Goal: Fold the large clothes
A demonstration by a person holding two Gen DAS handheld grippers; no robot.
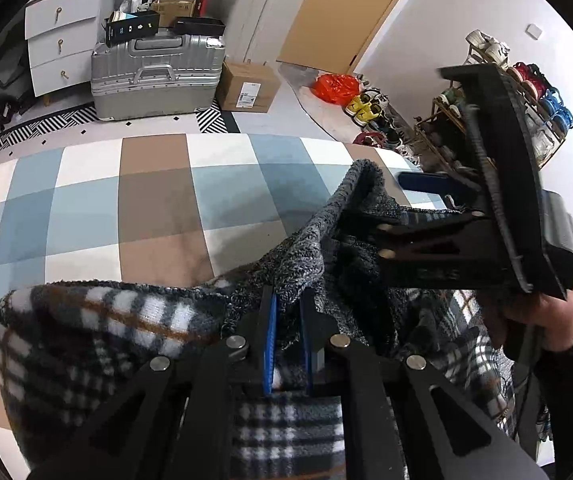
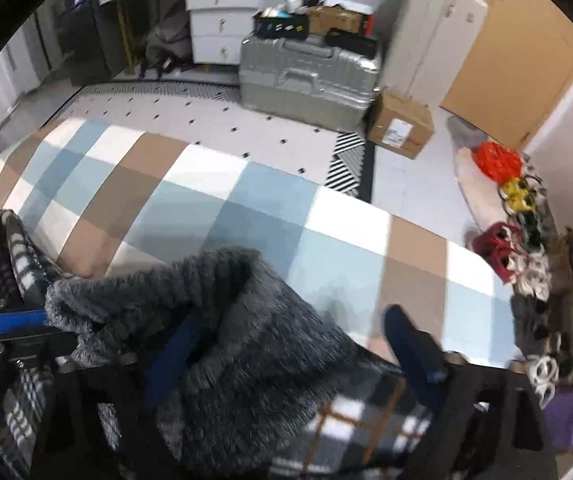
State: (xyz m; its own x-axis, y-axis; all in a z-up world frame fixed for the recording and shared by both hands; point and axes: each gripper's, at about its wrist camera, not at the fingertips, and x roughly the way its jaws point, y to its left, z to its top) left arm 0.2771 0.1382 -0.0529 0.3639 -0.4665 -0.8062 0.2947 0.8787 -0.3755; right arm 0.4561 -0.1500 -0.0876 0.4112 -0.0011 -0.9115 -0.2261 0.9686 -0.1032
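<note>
Holding the grey knit collar (image 1: 306,256) above the checked bed (image 1: 126,200).
Our left claw (image 1: 288,340) clamps it; our right claw (image 2: 286,344) straddles it, jaws apart.

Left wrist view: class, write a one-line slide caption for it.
Left gripper shut on a grey knit collar of a plaid garment over a checked bed.

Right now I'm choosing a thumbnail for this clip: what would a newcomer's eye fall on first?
First, the plaid garment with grey knit collar, bunched low in both views on the checked bedspread, with the left gripper shut on the knit. Next, the silver suitcase behind the bed and the orange bag by the shoes.
</note>
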